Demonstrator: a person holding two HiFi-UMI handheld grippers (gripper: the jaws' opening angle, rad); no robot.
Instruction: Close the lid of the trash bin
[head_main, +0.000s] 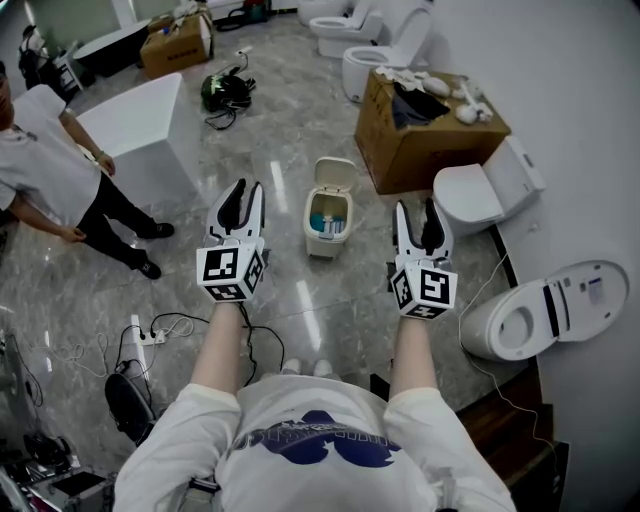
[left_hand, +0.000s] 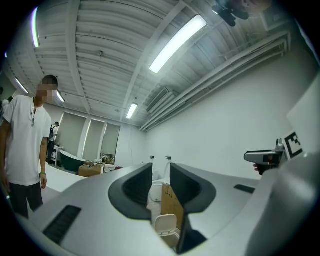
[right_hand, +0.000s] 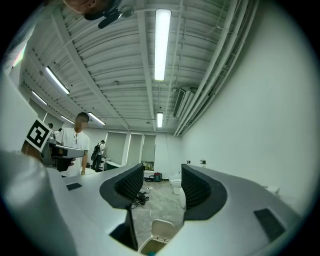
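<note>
You hold both grippers out level over the marble floor (head_main: 300, 300), one on each side of the trash bin (head_main: 328, 222). The bin stands on the floor at your 12 o'clock, beyond the fingertips and touching neither gripper. Its lid (head_main: 334, 174) stands open, tipped up at the bin's far edge, and blue and white rubbish shows inside. Your left gripper (head_main: 240, 190) is at about 8 o'clock of the bin. In the left gripper view, its fingers (left_hand: 137, 186) are parted by a narrow gap with nothing held; only the distant bin (left_hand: 166, 227) shows low through the gap. Your right gripper (head_main: 420, 208) is at about 3 o'clock of the bin. In the right gripper view, its fingers (right_hand: 196, 189) stand wider apart and also hold nothing, with the open bin (right_hand: 157, 235) low in the gap. A cardboard box (head_main: 420, 140) sits at 1 o'clock of the bin. A toilet with its seat cover down (head_main: 490, 190) is at 3 o'clock of the bin, beyond the right gripper, and another toilet with its bowl open (head_main: 545, 312) is at 4 o'clock. A person in a white shirt (head_main: 50, 160) stands well apart at 9 o'clock.
</note>
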